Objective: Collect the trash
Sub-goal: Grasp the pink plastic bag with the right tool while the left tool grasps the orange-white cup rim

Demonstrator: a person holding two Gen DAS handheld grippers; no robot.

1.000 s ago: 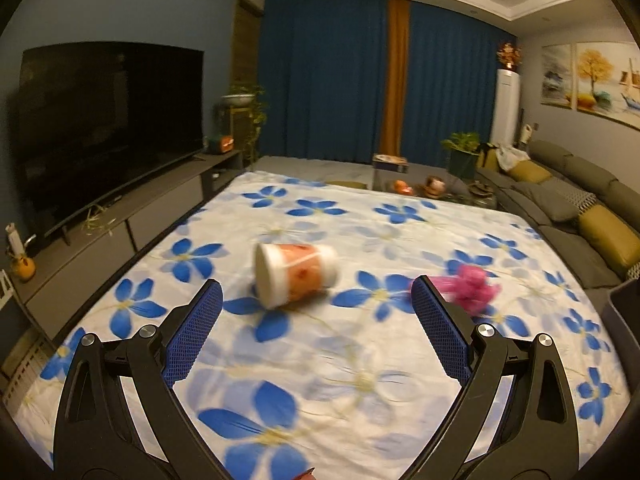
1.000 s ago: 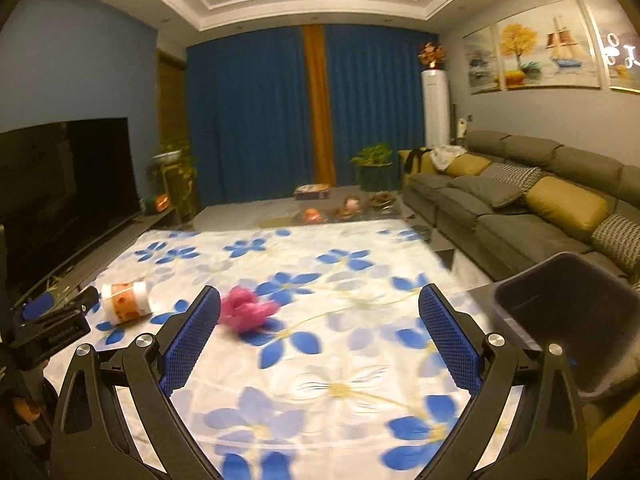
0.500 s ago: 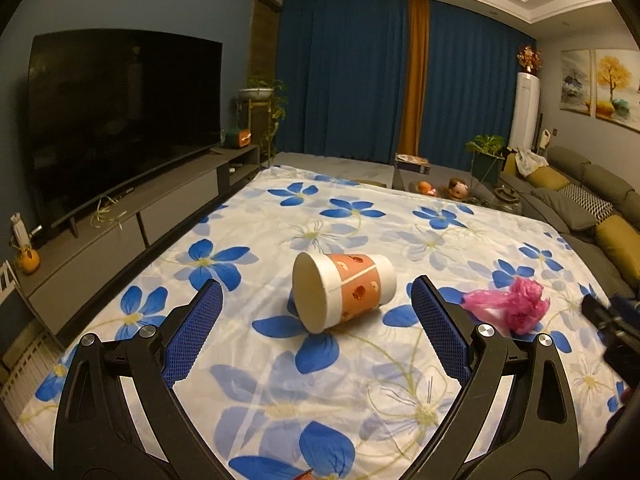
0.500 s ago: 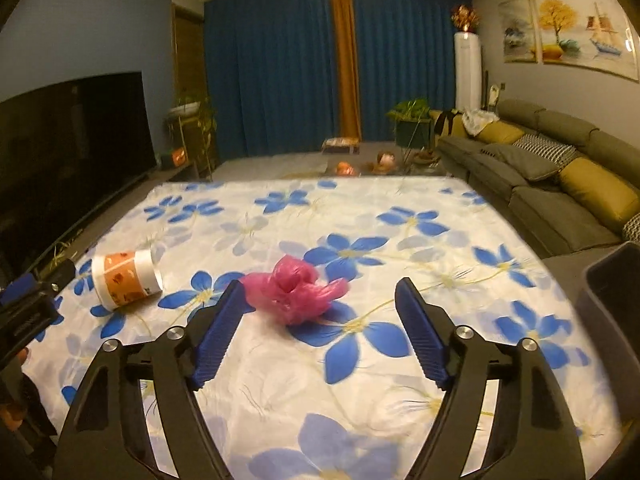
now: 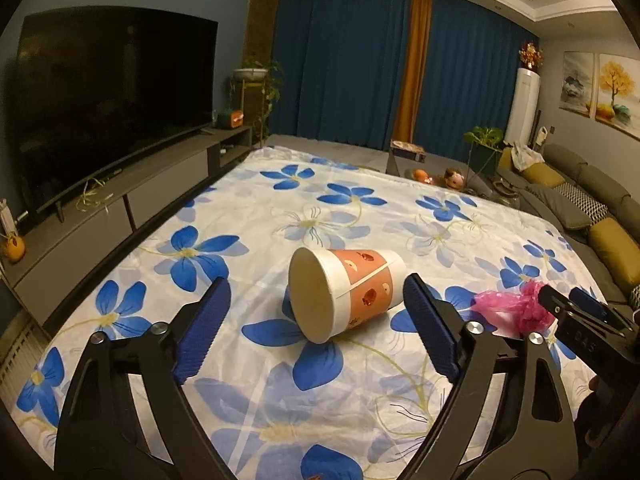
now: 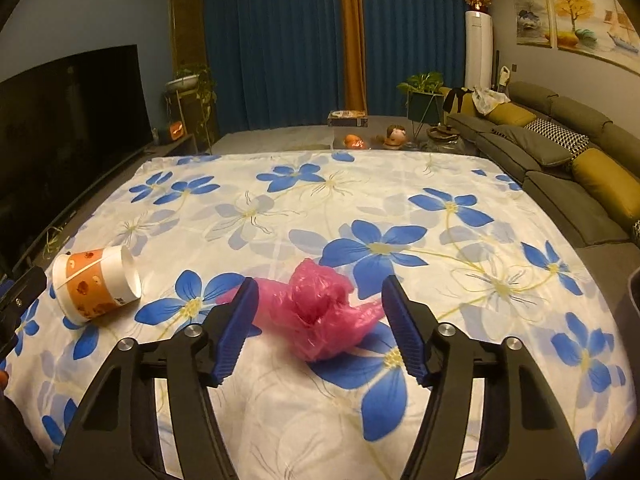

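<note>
A white and orange paper cup (image 5: 344, 292) lies on its side on the floral sheet (image 5: 280, 216), its mouth turned towards me. My left gripper (image 5: 316, 280) is closing, with the cup between its blue pads and a gap left on the left side. A crumpled pink plastic bag (image 6: 316, 312) lies on the sheet in the right wrist view. My right gripper (image 6: 320, 280) is closing around the bag, with the pads close beside it but not pressing. The cup (image 6: 96, 284) also shows at the left of that view.
A dark bin's rim (image 6: 634, 288) shows at the right edge. A grey sofa (image 6: 560, 168) with yellow cushions runs along the right. A TV (image 5: 112, 100) on a low cabinet (image 5: 120, 208) lines the left. Small objects lie on the floor beyond the sheet.
Both grippers came forward and lower towards their objects. The cup and the pink bag now sit between the fingertips. The right jaws have narrowed a lot, the left ones slightly.
</note>
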